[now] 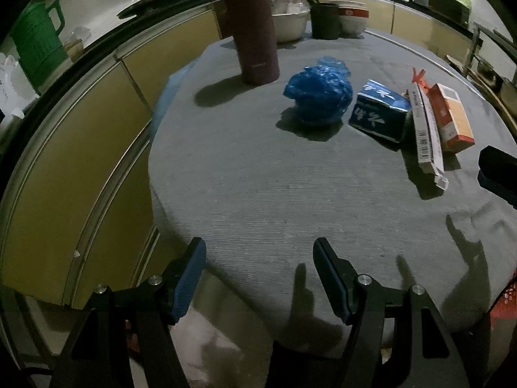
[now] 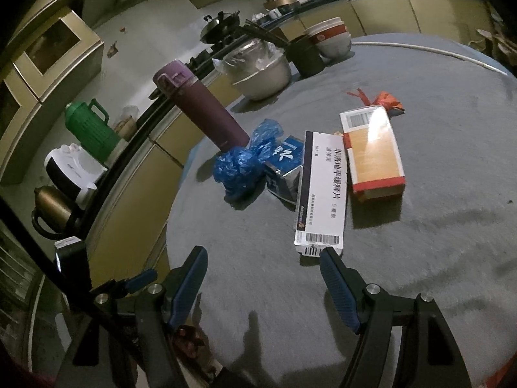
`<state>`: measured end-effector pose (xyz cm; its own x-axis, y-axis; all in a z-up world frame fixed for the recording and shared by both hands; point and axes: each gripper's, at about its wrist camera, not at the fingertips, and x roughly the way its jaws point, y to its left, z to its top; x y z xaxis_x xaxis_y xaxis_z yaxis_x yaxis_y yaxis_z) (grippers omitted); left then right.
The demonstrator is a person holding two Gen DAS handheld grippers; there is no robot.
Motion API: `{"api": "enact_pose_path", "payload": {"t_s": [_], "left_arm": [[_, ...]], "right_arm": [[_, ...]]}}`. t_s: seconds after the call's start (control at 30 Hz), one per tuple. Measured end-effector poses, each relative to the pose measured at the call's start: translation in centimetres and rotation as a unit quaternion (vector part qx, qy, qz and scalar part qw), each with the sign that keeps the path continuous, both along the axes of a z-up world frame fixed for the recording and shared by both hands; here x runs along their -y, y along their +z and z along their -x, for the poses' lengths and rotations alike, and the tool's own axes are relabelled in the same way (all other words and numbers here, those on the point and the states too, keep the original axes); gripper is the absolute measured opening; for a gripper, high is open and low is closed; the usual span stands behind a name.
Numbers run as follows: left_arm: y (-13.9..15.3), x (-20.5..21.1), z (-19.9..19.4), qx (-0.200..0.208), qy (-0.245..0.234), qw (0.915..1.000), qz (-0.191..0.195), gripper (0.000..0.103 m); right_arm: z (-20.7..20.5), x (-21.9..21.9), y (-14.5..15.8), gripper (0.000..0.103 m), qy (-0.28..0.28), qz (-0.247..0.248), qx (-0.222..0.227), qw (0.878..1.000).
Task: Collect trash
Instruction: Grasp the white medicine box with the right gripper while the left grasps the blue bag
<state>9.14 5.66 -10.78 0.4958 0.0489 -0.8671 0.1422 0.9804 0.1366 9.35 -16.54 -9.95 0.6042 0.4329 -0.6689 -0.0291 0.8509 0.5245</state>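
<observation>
On the grey round table (image 1: 258, 194) lie a crumpled blue plastic bag (image 1: 318, 95) (image 2: 242, 165), a blue carton (image 1: 379, 110) (image 2: 284, 168), a long white medicine box (image 1: 426, 135) (image 2: 323, 194), an orange-and-white box (image 1: 454, 118) (image 2: 373, 152) and a small red-orange wrapper (image 2: 386, 100). My left gripper (image 1: 260, 249) is open and empty above the table's near edge. My right gripper (image 2: 263, 257) is open and empty; its right finger tip is just in front of the white box. The right gripper's fingers (image 1: 497, 171) show at the left view's right edge.
A tall purple flask (image 1: 253, 26) (image 2: 200, 106) stands behind the blue bag. A steel bowl (image 2: 261, 71), a dark cup (image 2: 305, 55) and stacked bowls (image 2: 332, 38) stand at the table's far side. Yellow cabinets and a counter with a green jug (image 2: 90, 126) lie left.
</observation>
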Motion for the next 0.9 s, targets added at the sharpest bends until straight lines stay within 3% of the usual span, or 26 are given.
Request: {"api": "enact_pose_path", "payload": {"t_s": [0.4, 0.57, 0.73, 0.9], "left_arm": [[0.3, -2.1, -2.7, 0.008, 0.02, 0.9997, 0.009, 0.069], [1.1, -2.5, -6.0, 0.014, 0.009, 0.9991, 0.039, 0.069], [1.1, -1.8, -9.7, -0.001, -0.017, 0.9971, 0.074, 0.069], [0.4, -0.1, -12.0, -0.032, -0.048, 0.9917, 0.115, 0.069]], "right_arm": [[-3.7, 0.7, -2.4, 0.075, -0.044, 0.043, -0.038, 0.997], [-5.3, 0.7, -3.7, 0.074, -0.052, 0.053, -0.065, 0.995], [-6.8, 0.3, -4.8, 0.052, -0.053, 0.073, -0.087, 0.992], [-6.3, 0.8, -4.7, 0.049, -0.046, 0.069, -0.073, 0.994]]}}
